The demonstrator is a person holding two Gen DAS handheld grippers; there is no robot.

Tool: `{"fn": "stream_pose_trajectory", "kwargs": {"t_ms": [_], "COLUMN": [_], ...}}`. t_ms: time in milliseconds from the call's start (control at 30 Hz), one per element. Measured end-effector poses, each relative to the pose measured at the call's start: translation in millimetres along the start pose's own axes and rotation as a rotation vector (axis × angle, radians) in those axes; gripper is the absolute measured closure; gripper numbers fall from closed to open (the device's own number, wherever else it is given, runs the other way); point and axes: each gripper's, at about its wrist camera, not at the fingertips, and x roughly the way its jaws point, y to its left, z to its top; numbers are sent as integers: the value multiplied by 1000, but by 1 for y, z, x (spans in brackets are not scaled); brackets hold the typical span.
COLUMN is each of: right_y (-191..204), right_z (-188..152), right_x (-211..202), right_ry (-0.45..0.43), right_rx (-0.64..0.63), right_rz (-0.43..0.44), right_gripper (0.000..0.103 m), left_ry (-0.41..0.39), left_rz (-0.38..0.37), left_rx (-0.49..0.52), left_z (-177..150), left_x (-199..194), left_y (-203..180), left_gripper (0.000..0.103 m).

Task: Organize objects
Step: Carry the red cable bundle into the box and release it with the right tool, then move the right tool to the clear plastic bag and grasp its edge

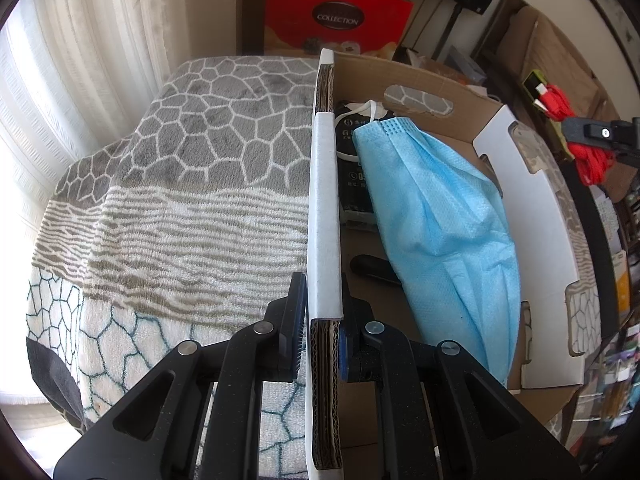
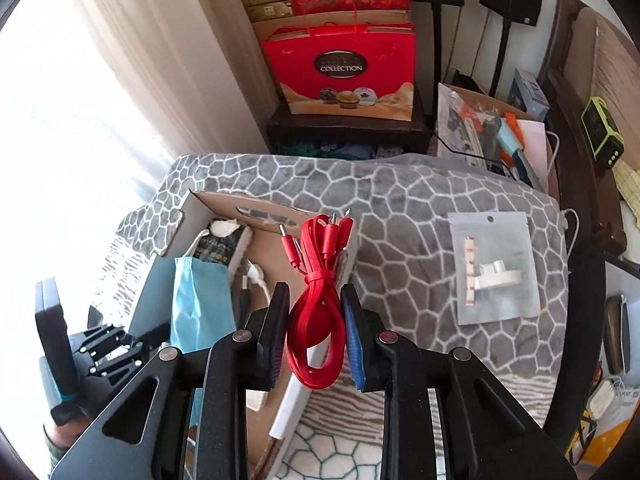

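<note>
Left wrist view: left gripper (image 1: 325,320) low centre, clamped tight on the near wall of the box (image 1: 323,216), one finger outside over the blanket (image 1: 168,200), the other inside. Wall edge running straight up the middle of the frame, splitting it: blanket left, box interior right. Inside the box, a blue mask (image 1: 436,240) leaning along the right half, a dark packet (image 1: 354,168) behind it against the clamped wall, a black object on the floor beside the mask, partly hidden. Far wall with a handle cut-out at upper centre; white right wall with notches. Little bare cardboard floor, only a strip at lower right. Gripper pitched steeply down.

Right wrist view: right gripper (image 2: 315,332) lower centre, closed on a red cable (image 2: 316,304), bundle pinched between the pads, plugs fanned out above the fingertips, loops hanging below. Cable poised over the box's right rim (image 2: 352,248), raised clear of the blanket. Box at left centre, mask (image 2: 200,308) and packet (image 2: 224,248) inside, a white cord (image 2: 260,280) beside them. Right of the box, open blanket (image 2: 400,208) with a clear pouch (image 2: 494,268) lying flat, well apart from the rim. Left gripper (image 2: 116,348) at lower left on the box wall. Red bag (image 2: 340,76) and clutter beyond the blanket's far edge.
</note>
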Motion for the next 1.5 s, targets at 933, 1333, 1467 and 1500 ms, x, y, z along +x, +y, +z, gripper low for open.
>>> {"fn": "stream_pose_trajectory", "kwargs": {"t_ms": [933,1333,1467,1500], "right_y": [28,-53,-89,-99], "right_z": [10,18,12,10], "right_x": [61,-1,-2,-1], "right_ry": [62,-13,4,9], "right_rx": [-93,44,96,113], "right_rz": [-83,-150,-209,-223], "right_gripper": [72,64,61,60], "left_ry": [5,5,3,3], "left_rz": [-4,-6,-8,-8], "left_rx": [1,5,3,2], "left_z": [1,2,2,3], "left_x": [1,2,2,2], "left_y": [-5,-4,-3,-3], "left_gripper": [91,91,91,91]}}
